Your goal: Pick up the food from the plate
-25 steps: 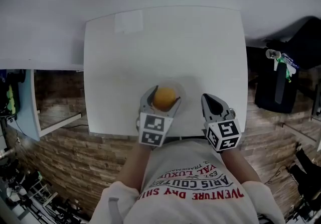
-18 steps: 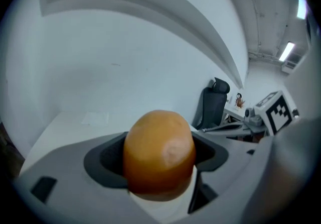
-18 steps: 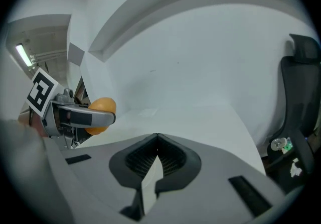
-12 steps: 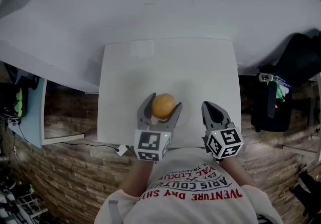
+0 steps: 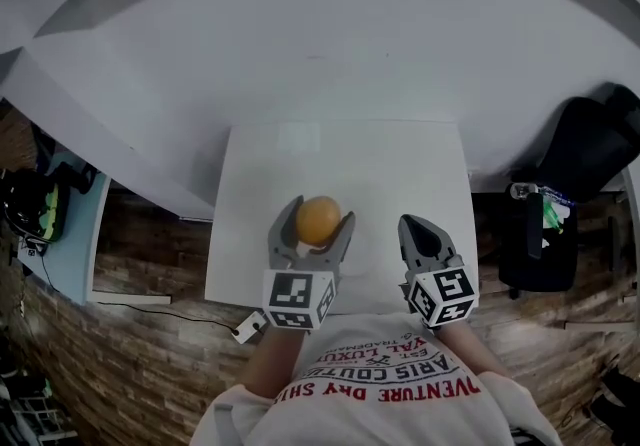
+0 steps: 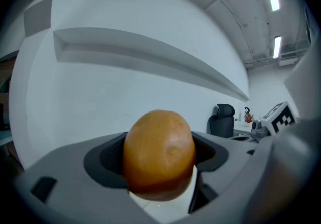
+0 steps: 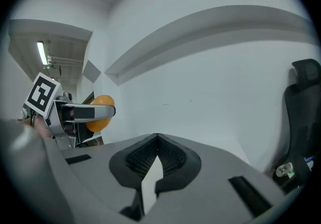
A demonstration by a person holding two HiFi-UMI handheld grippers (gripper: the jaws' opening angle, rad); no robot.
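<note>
Since a second ago the left tool (image 5: 319, 215) has shifted slightly farther over the worktop (image 5: 390, 169), clamped on the round orange food (image 5: 318, 222). Right tool (image 5: 417, 228), near right: jaws together, empty.

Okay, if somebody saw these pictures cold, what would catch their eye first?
The orange food stands out first: a round, smooth lump gripped between the jaws of the left gripper, over the near part of the white table. Next is the right gripper just to its right, jaws closed and holding nothing. Everything else is pale, apart from a black chair off to the right of the table.
</note>
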